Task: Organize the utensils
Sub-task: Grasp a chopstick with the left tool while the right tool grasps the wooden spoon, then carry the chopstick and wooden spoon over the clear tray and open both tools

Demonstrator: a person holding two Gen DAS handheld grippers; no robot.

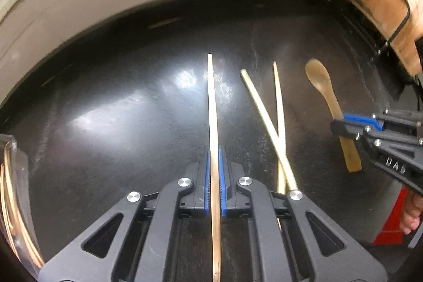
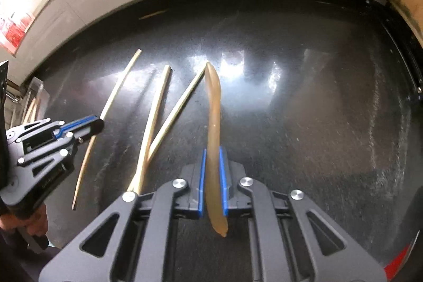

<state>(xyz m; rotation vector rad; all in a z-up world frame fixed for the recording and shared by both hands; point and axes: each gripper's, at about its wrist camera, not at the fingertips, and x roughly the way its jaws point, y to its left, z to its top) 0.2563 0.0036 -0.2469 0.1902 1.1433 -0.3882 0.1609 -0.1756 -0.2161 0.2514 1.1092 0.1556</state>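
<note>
left gripper (image 1: 214, 181) clamps chopstick (image 1: 212, 110) | right gripper (image 2: 212, 184) clamps wooden spoon (image 2: 214, 123) | risk — long utensils may pivot, slip from thin-edge grips

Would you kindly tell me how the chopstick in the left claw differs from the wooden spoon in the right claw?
The pale, thin wooden chopstick is a straight, even stick, whereas the darker brown wooden spoon is broader and widens into an oval bowl. The chopstick sits in the left claw; the spoon sits in the right claw, turned edge-on in that claw's own view. Both are wooden, gripped partway along, and point out over the glossy black table.
</note>
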